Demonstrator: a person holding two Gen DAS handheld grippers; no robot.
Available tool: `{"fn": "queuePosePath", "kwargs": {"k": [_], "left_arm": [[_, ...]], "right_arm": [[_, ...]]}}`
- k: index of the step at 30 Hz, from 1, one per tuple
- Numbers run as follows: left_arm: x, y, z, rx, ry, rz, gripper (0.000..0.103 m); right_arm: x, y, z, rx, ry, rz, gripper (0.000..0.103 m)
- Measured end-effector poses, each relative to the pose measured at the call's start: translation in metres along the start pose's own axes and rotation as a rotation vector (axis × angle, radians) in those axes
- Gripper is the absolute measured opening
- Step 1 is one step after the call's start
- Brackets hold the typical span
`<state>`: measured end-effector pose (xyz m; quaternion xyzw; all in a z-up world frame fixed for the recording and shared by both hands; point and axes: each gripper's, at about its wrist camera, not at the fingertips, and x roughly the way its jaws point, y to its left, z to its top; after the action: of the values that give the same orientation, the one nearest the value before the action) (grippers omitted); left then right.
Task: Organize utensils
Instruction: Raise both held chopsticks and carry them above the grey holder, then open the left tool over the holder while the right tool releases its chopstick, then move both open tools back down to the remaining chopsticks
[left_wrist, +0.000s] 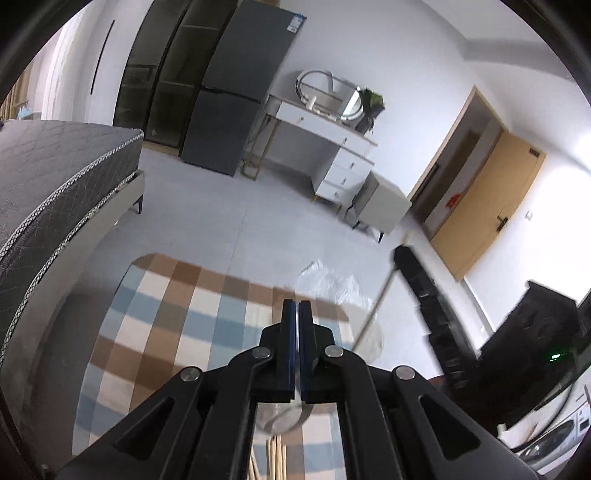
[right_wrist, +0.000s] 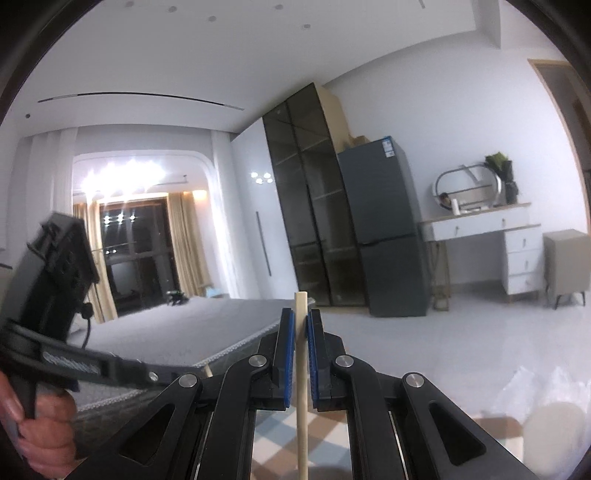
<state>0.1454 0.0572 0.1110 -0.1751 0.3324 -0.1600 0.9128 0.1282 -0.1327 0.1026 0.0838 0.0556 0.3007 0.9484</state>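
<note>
Bedroom floor, a grey bed (left_wrist: 55, 184) and a checked rug (left_wrist: 177, 325) fill the left wrist view, with a fridge (left_wrist: 240, 85) and a white desk (left_wrist: 332, 147) behind. On the rug lie a clear plastic bag (left_wrist: 332, 284) and, at the bottom edge, more pale sticks (left_wrist: 275, 458).

Right gripper (right_wrist: 302, 325) is clamped on a chopstick (right_wrist: 301, 369), which stands upright between the blue pads, its top just above the fingertips. Left gripper (left_wrist: 294, 308) has its fingers pressed together on nothing.

Judging by this, the step is carrying one picked-up chopstick to its place. No holder is in sight, so the next move calls for finding that place and lowering the stick there without letting it swing or slip.
</note>
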Motion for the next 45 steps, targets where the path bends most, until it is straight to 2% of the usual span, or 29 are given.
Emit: {"fn": "queuePosePath", "kwargs": {"k": [4, 8, 12, 14, 16, 19, 21, 28, 33, 34, 35, 36, 37, 38, 40, 42, 44, 45], "left_arm": [[0.014, 0.007, 0.004, -0.007, -0.015, -0.021, 0.000], [0.028, 0.022, -0.002, -0.015, 0.015, -0.009, 0.000], [0.041, 0.031, -0.016, -0.018, 0.082, 0.010, 0.000], [0.045, 0.033, -0.024, -0.011, 0.107, 0.022, 0.000], [0.049, 0.037, -0.031, -0.024, 0.137, 0.035, 0.000], [0.048, 0.038, -0.037, -0.024, 0.157, 0.033, 0.000], [0.047, 0.039, -0.043, -0.015, 0.162, 0.054, 0.000], [0.047, 0.053, -0.058, -0.043, 0.203, 0.083, 0.000], [0.043, 0.057, -0.064, -0.051, 0.225, 0.117, 0.000], [0.043, 0.058, -0.065, -0.054, 0.229, 0.125, 0.000], [0.041, 0.058, -0.066, -0.057, 0.234, 0.129, 0.000], [0.038, 0.058, -0.067, -0.058, 0.238, 0.130, 0.002], [0.034, 0.057, -0.068, -0.059, 0.239, 0.135, 0.011], [0.031, 0.056, -0.070, -0.058, 0.234, 0.142, 0.024], [0.023, 0.054, -0.073, -0.059, 0.210, 0.140, 0.035], [0.015, 0.050, -0.076, -0.052, 0.192, 0.155, 0.041], [0.007, 0.045, -0.079, -0.044, 0.183, 0.165, 0.042], [0.003, 0.042, -0.081, -0.038, 0.178, 0.165, 0.042]], "right_arm": [[0.030, -0.008, -0.016, 0.014, 0.035, 0.012, 0.006], [0.035, -0.017, -0.034, 0.050, 0.064, 0.004, 0.006], [0.029, -0.021, -0.051, 0.047, 0.075, -0.009, 0.006], [0.026, -0.022, -0.054, 0.044, 0.063, -0.013, 0.006], [0.019, -0.025, -0.052, 0.052, 0.013, -0.020, 0.006], [0.015, -0.021, -0.038, 0.040, -0.060, -0.032, 0.006], [0.020, -0.020, -0.035, 0.035, -0.074, -0.034, 0.006], [0.035, -0.016, -0.058, -0.005, -0.030, -0.061, 0.006], [0.030, -0.011, -0.069, -0.036, 0.056, -0.048, 0.010], [0.027, -0.011, -0.070, -0.031, 0.081, -0.041, 0.014], [0.026, -0.014, -0.069, -0.024, 0.095, -0.038, 0.031], [0.019, -0.014, -0.069, -0.011, 0.117, -0.043, 0.043], [0.014, -0.017, -0.068, 0.003, 0.125, -0.042, 0.052], [0.008, -0.017, -0.067, 0.013, 0.125, -0.037, 0.052], [-0.008, -0.015, -0.064, 0.021, 0.146, -0.049, 0.056], [-0.021, -0.016, -0.059, 0.033, 0.162, -0.048, 0.057], [-0.033, -0.017, -0.053, 0.050, 0.165, -0.053, 0.068], [-0.043, -0.015, -0.049, 0.055, 0.164, -0.061, 0.070]]}}
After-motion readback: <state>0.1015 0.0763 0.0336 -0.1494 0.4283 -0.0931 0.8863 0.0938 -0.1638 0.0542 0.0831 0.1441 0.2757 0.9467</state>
